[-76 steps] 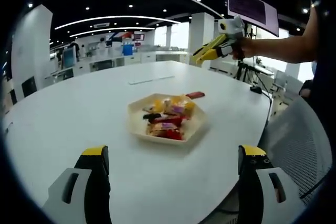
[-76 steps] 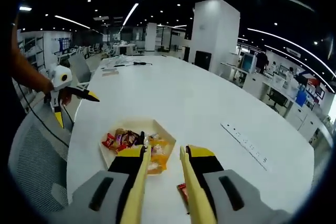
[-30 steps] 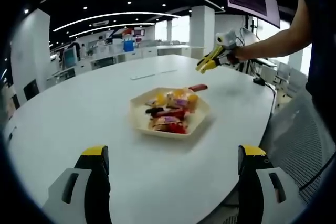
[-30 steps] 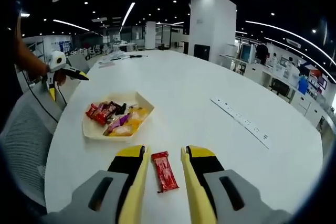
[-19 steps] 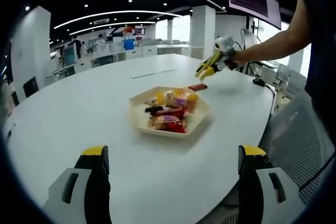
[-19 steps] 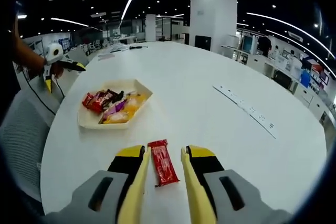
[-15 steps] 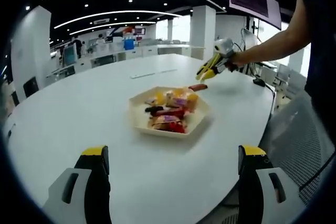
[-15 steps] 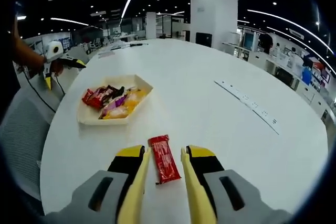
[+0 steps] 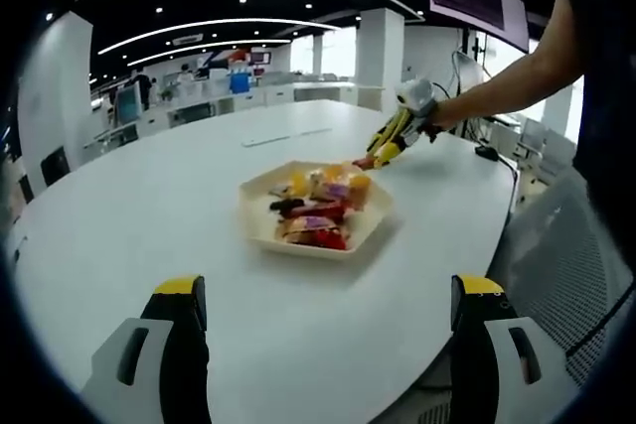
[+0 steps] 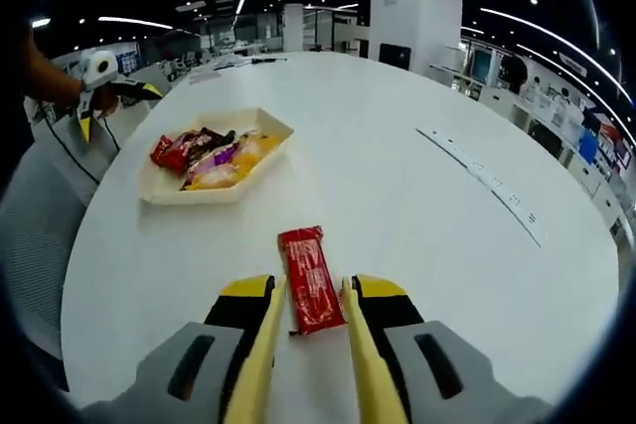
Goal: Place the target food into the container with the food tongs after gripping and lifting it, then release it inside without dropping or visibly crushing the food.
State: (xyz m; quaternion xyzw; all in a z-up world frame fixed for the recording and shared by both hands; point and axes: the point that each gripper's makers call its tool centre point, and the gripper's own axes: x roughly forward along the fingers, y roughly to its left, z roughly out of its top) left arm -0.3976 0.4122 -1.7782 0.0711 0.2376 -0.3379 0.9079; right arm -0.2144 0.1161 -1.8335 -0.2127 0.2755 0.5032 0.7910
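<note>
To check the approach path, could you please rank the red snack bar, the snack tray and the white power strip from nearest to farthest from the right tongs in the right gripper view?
1. Red snack bar: between the tips of the right tongs, on the table.
2. Snack tray: ahead, to the left.
3. White power strip: farther ahead, to the right.

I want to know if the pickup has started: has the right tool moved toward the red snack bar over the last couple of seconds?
Yes. The right tool has come down from above the tray to the red snack bar beside it; the bar now lies between its jaws.
</note>
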